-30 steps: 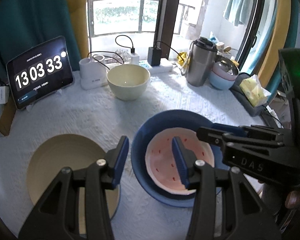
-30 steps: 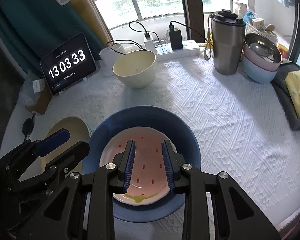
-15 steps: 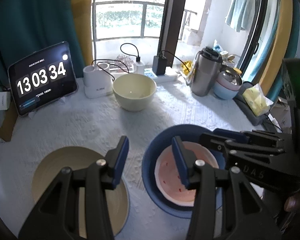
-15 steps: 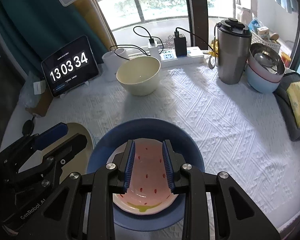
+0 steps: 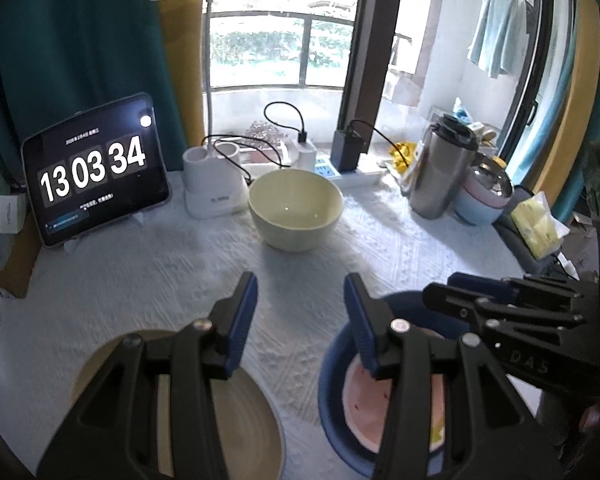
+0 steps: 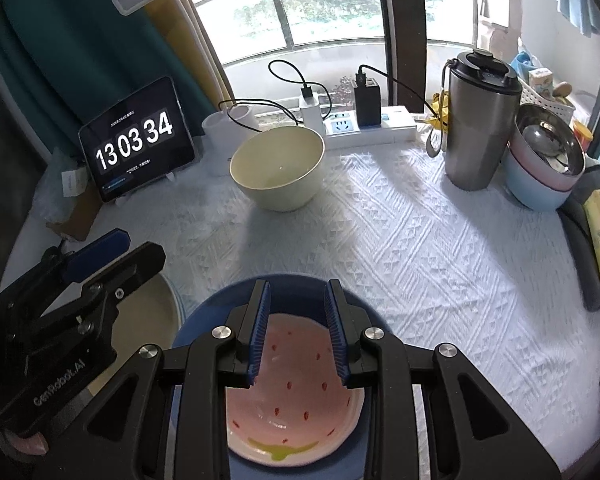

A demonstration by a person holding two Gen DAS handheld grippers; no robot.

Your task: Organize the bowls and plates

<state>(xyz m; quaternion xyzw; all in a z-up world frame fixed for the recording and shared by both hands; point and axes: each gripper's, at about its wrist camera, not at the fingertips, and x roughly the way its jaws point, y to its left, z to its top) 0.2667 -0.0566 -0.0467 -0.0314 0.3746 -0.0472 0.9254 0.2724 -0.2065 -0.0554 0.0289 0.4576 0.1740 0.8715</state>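
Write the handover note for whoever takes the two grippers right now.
Left gripper: open, empty, above the cloth between the plates.
Right gripper: open, empty, above the pink strawberry-pattern dish.
Done: that dish sits inside the round blue plate.
Left: the flat beige plate lies alone beside it, near left; the cream ceramic bowl stands apart at the back. Both unstacked.

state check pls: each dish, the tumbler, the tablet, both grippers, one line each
pink strawberry plate: nested in the blue plate
blue plate: flat on the cloth
tan plate: flat on the cloth, alone
cream bowl: upright, empty
steel tumbler: upright, lid on
tablet: propped, screen on, 13:03:34
left hand-held gripper: open, holding nothing
right hand-held gripper: open, above the pink plate
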